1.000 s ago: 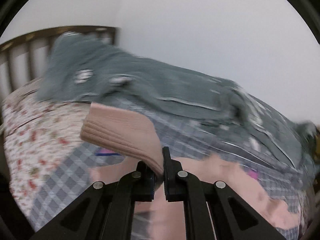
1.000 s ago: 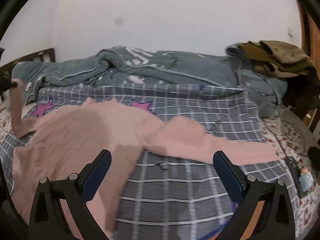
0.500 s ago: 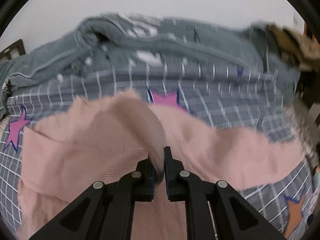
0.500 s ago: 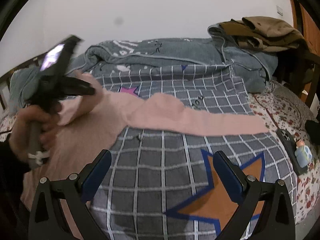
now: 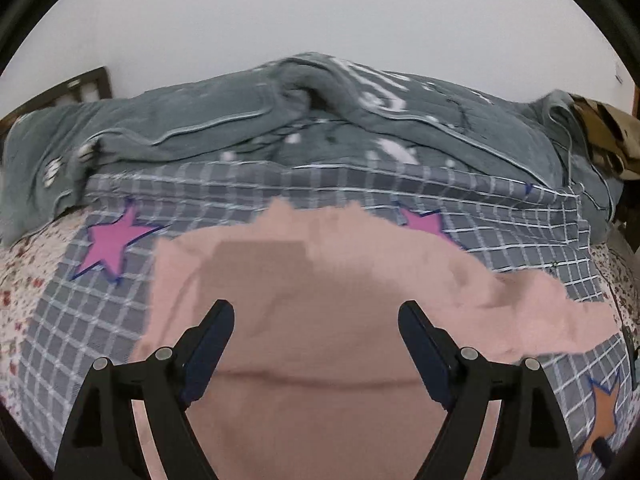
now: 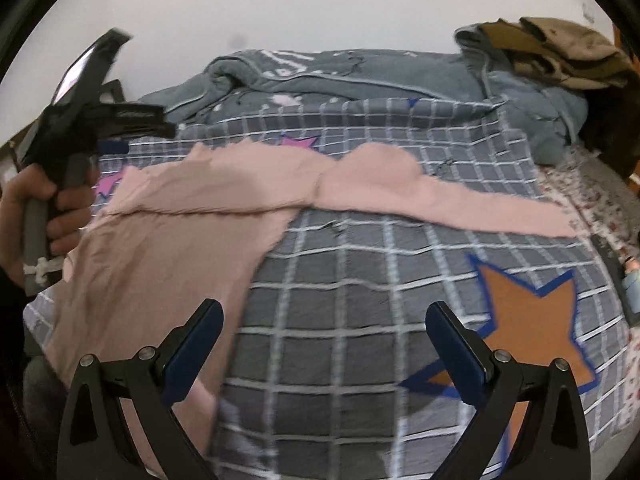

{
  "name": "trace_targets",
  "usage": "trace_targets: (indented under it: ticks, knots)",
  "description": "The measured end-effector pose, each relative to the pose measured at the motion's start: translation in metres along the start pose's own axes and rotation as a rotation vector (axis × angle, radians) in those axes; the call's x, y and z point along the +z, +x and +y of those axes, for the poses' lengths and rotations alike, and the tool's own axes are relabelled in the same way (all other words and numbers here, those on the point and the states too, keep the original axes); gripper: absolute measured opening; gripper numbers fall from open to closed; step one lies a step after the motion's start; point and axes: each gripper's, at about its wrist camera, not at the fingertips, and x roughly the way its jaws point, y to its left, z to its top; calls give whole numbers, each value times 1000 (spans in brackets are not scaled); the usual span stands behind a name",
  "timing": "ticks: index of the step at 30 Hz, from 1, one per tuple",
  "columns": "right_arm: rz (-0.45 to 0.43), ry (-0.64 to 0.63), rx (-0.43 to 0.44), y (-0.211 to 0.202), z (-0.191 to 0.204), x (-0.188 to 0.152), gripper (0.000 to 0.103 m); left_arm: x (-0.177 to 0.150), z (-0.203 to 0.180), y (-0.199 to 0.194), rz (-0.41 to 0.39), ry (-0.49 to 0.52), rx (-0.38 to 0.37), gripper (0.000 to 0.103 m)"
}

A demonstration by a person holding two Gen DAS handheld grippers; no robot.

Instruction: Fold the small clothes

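The pink garment (image 5: 320,304) lies spread on the grey checked blanket (image 5: 360,184) that covers the bed. In the left wrist view the left gripper (image 5: 316,320) hangs above the garment's broad body with its jaws spread wide and nothing between them; pink cloth fills the gap beneath and runs past both fingers, with a faint crease crossing it just in front of the camera. One sleeve trails off to the right over the blanket, near an orange star (image 5: 604,412).

In the right wrist view the right gripper (image 6: 324,328) is likewise wide open and holds nothing. It sits over bare checked blanket, with the garment's (image 6: 192,208) body lying to the left, its edge passing under the left finger. The long sleeve (image 6: 460,204) stretches rightward across the blanket well ahead of the jaws, above a large orange star (image 6: 528,312). At the left edge of this view a hand (image 6: 36,216) holds the other gripper's handle upright above the garment's far-left side.

A rumpled grey quilt (image 6: 340,76) is heaped against the wall behind the garment, with brown clothing (image 6: 560,48) piled at its right end.
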Motion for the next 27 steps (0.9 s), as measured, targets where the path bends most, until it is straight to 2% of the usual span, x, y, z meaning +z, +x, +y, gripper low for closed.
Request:
trace_targets:
  ticks: [3,8,12,13,19,22,24,26,27]
  knots:
    - [-3,12,5,-3,11,-6,91,-21,40,-13,10,-24,22,83]
    - [39,36,55,-2,26,-15,81,-61,102,-30,47,-76,24,83]
    - [74,19,59,-3,40,-23,66,-96,141,-40,100,-133,4,82]
    - [89,2,63,-2,44,-27,63,-104,146,-42,110,-141,-6,82]
    - [128,-67,62,-3,64,-46,62,-151,165,-43,163,-193,-89,79]
    - [158,-95,61,0,73,-56,62,-164,161,-37,193,-200,-136,74]
    - [163,-113,49,4,78,-63,61,-172,155,-29,219,-195,-153,64]
    - [181,-126,42,11,82,-67,54,-177,152,-26,213,-205,-141,62]
    - [187,-129,46,14,83,-67,50,-179,151,-27,194,-214,-134,56]
